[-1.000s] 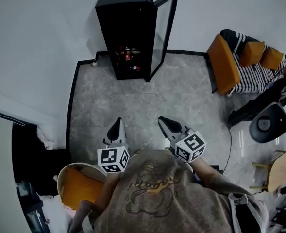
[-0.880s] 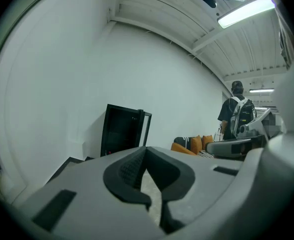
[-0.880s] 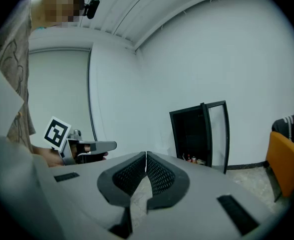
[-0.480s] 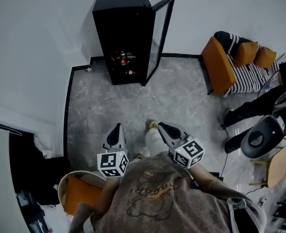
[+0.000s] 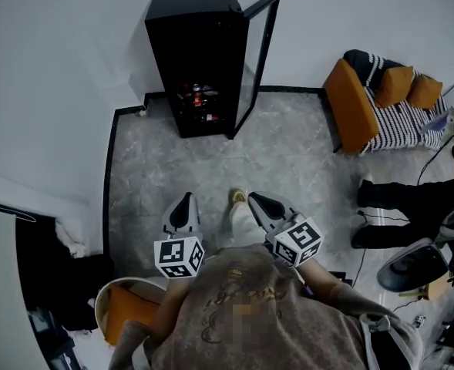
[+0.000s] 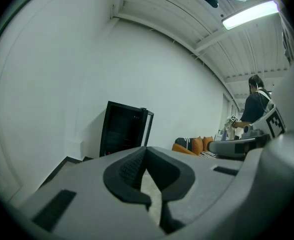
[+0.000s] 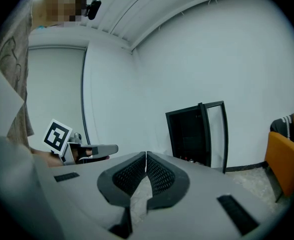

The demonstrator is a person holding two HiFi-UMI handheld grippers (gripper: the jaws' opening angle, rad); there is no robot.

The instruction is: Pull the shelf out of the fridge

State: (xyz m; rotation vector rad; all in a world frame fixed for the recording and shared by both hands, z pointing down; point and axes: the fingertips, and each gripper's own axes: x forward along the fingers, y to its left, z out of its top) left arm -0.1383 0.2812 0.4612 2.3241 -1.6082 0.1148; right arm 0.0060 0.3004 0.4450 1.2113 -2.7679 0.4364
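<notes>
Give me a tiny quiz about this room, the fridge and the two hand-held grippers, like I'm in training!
1. True or false: the door of the black fridge stands open.
2. Pick one: what is between the jaws of the left hand-held gripper? A) the shelf B) a drink can C) nothing
3. Fill the gap: the right hand-held gripper has its jaws ____ (open or shut).

Key: 1 true; 2 C; 3 shut.
</notes>
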